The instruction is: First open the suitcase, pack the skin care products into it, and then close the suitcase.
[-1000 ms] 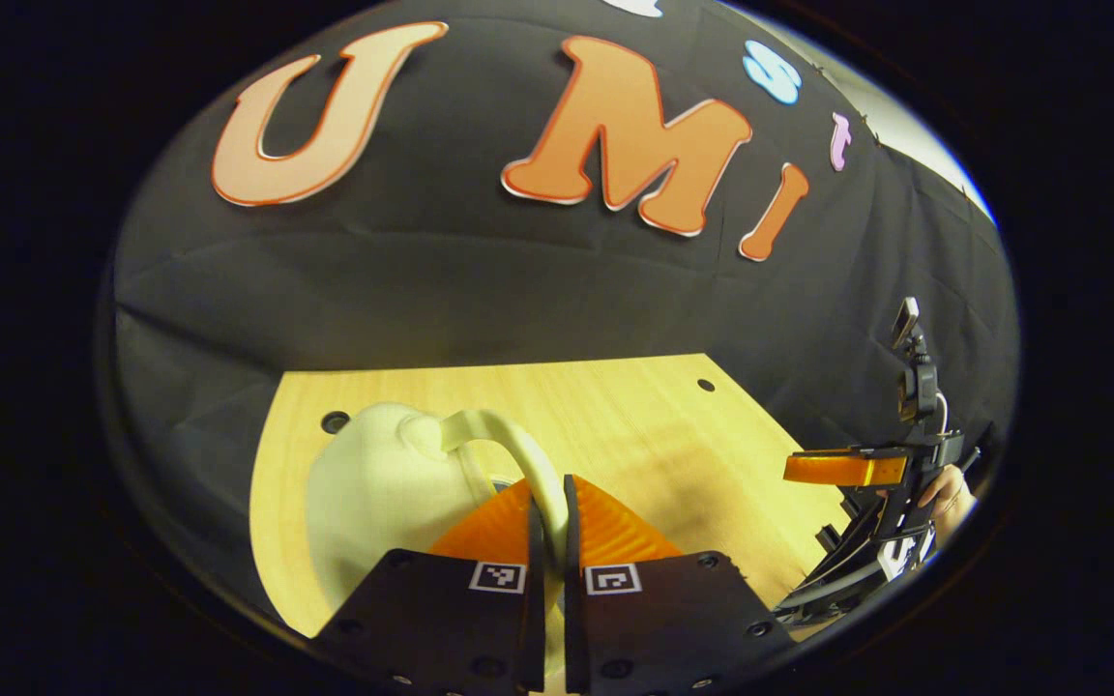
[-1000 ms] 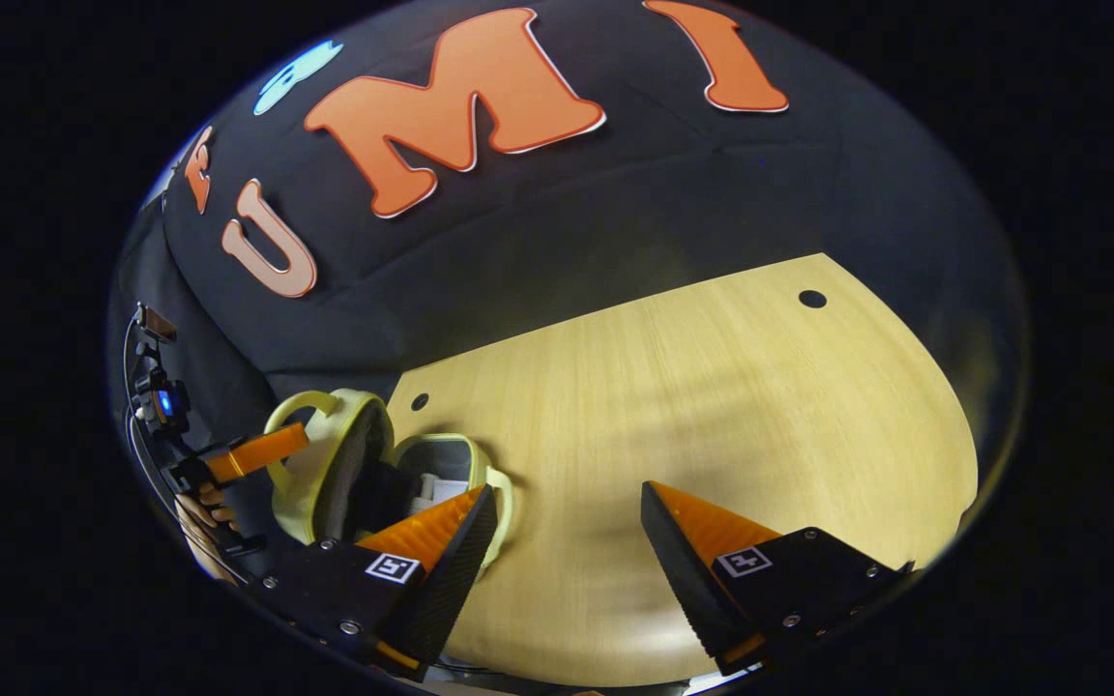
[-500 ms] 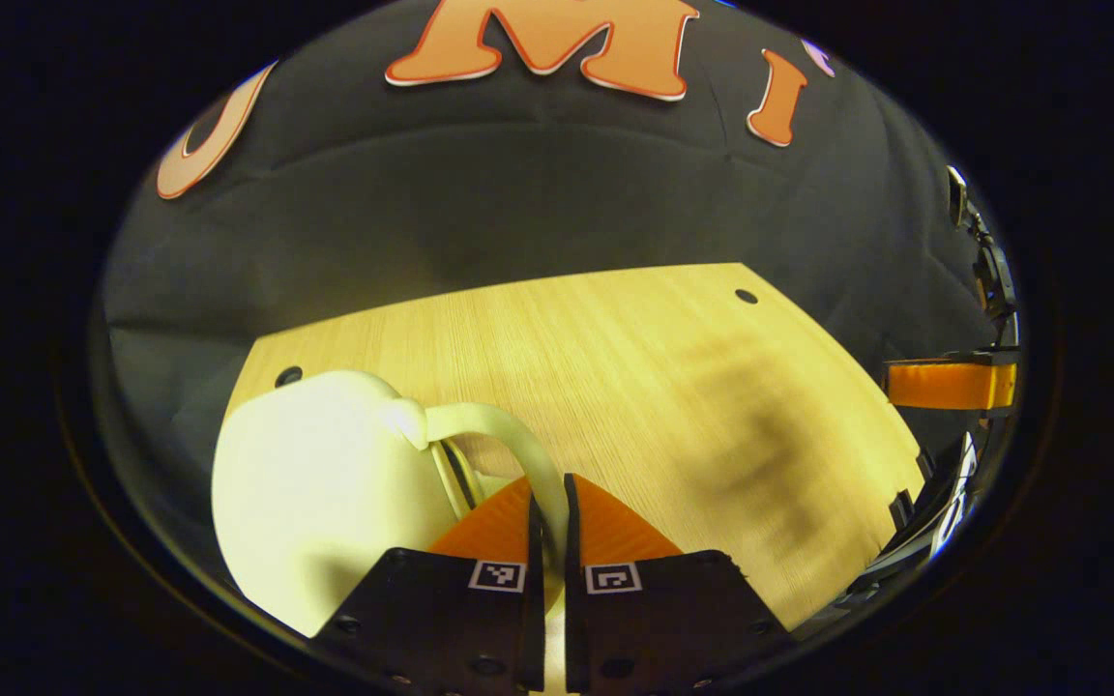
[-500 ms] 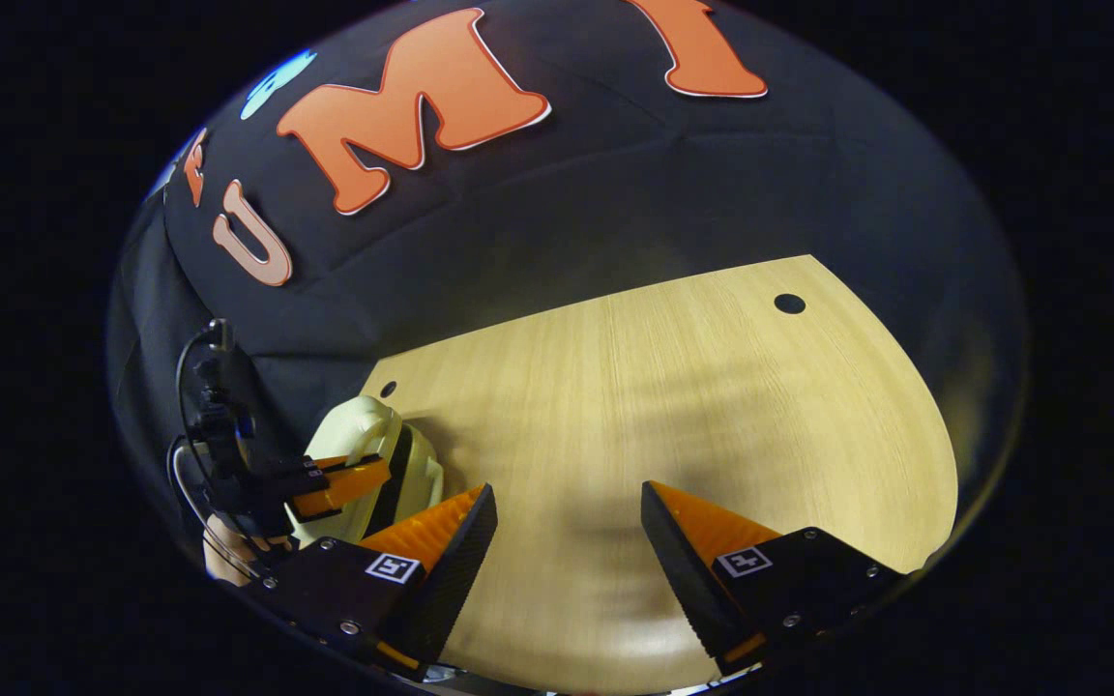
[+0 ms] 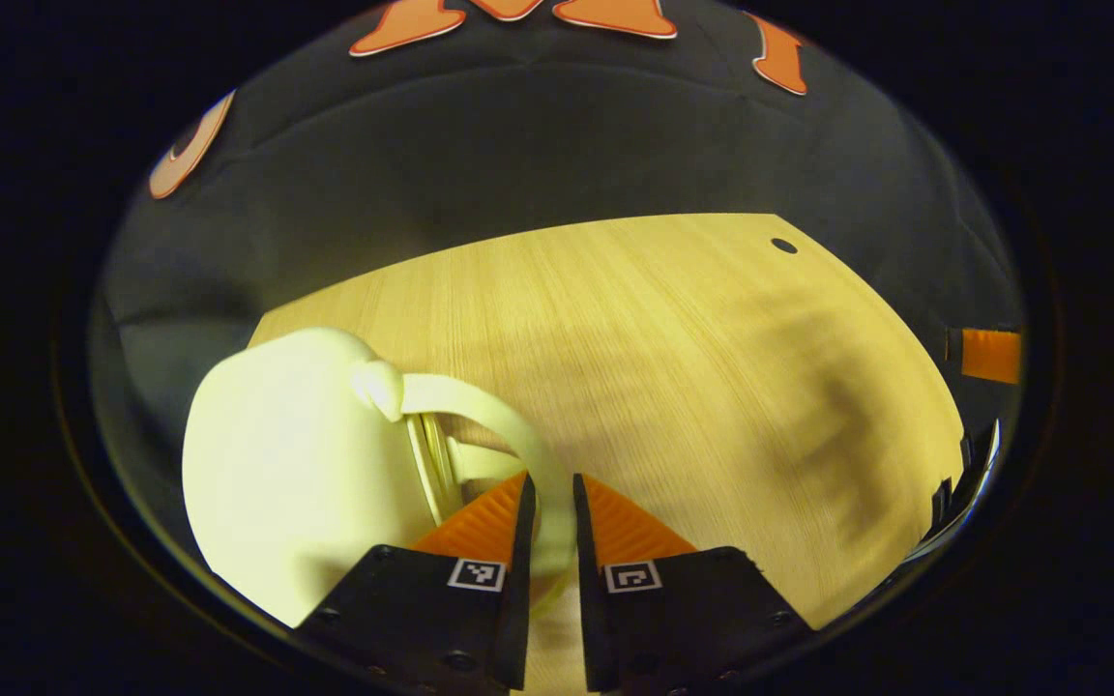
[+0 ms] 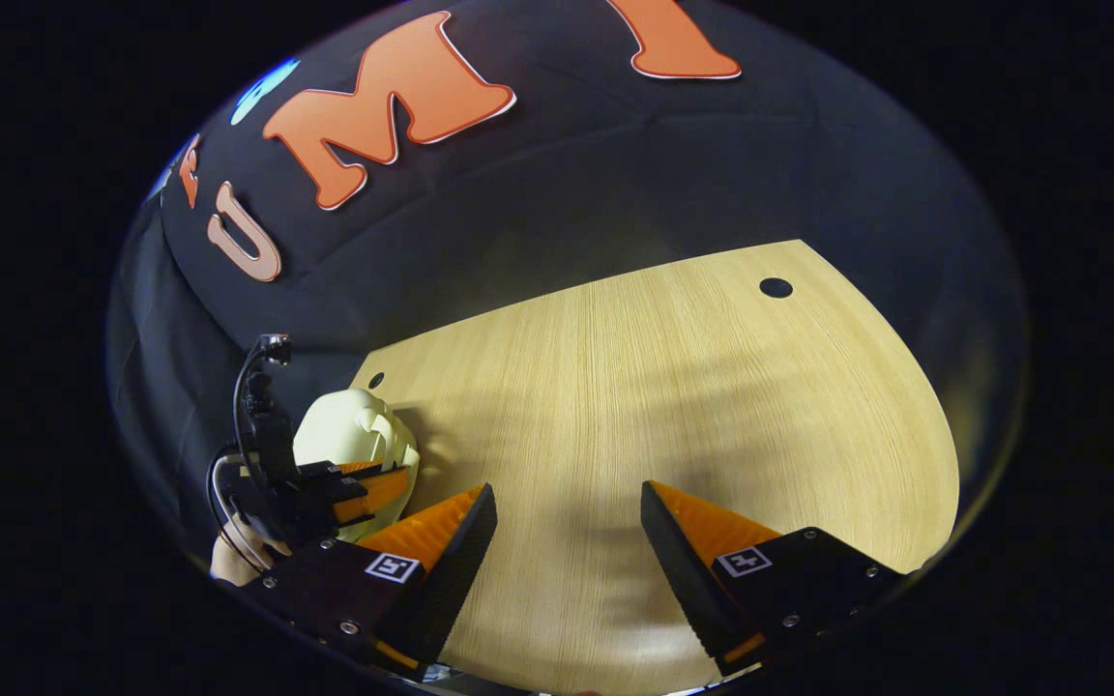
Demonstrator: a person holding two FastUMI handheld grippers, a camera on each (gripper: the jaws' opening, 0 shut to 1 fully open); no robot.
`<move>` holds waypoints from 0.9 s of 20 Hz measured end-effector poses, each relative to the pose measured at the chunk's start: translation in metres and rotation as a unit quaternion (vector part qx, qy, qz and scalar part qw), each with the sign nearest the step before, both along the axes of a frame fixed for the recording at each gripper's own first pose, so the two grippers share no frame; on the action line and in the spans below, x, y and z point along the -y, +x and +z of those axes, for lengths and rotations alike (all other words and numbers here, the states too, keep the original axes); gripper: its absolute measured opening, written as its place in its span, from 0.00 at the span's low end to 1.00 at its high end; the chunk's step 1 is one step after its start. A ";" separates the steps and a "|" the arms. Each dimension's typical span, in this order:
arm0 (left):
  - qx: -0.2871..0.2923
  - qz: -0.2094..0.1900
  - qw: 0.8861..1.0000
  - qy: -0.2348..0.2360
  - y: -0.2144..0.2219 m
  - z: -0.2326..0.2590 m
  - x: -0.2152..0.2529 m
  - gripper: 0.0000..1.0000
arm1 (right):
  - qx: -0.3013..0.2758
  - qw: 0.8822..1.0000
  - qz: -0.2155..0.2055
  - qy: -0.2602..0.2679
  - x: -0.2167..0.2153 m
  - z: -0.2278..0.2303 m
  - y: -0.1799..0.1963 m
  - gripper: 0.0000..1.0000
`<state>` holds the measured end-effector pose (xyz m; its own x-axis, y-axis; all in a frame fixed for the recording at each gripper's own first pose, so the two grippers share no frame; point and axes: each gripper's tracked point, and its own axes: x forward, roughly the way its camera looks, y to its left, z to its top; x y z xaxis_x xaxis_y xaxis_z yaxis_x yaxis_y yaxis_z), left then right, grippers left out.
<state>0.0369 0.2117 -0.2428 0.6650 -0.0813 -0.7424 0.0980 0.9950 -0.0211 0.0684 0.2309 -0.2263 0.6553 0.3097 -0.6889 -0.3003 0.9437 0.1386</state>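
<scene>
judging from how things lie, the task looks to be at its last step: the suitcase [image 5: 296,464] sits shut or very nearly shut on the table [image 5: 673,348], with just a thin seam showing between its two halves, and no skin care products lie out on the bare wood, so they are presumably packed inside. what is left seems to be letting go of the handle [image 5: 489,425] and perhaps pressing the shell fully closed; whether it has latched i cannot tell, as the seam is small and glare washes out the shell

the suitcase is a small, pale cream, rounded hard case with a curved loop handle, sitting near the table's far left corner, close to the hole there. the left gripper [image 5: 549,517] has its fingers drawn narrow around the handle, pinching it. the right gripper [image 6: 567,527] hangs wide open and empty over the bare middle of the table, well apart from the case
</scene>
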 end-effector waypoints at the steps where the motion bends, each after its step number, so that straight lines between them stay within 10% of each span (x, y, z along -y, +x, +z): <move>1: 0.004 0.003 1.000 -0.001 0.002 0.001 0.001 0.23 | 0.000 1.000 0.001 -0.001 0.000 -0.001 -0.001 0.96; 3: 0.010 -0.007 1.000 -0.025 0.001 0.007 0.017 0.29 | 0.001 1.000 0.003 -0.005 0.004 -0.003 -0.003 0.96; 6: 0.009 -0.005 0.999 -0.031 -0.001 0.012 0.032 1.00 | 0.008 1.000 0.002 -0.009 0.006 -0.001 -0.003 0.96; 13: 0.129 0.046 0.987 -0.079 -0.017 0.122 0.035 1.00 | 0.105 0.993 0.017 -0.040 0.001 0.062 0.001 0.96; 18: 0.320 0.039 0.946 -0.034 -0.031 0.248 0.029 1.00 | 0.235 0.970 0.027 -0.063 -0.006 0.157 -0.007 0.95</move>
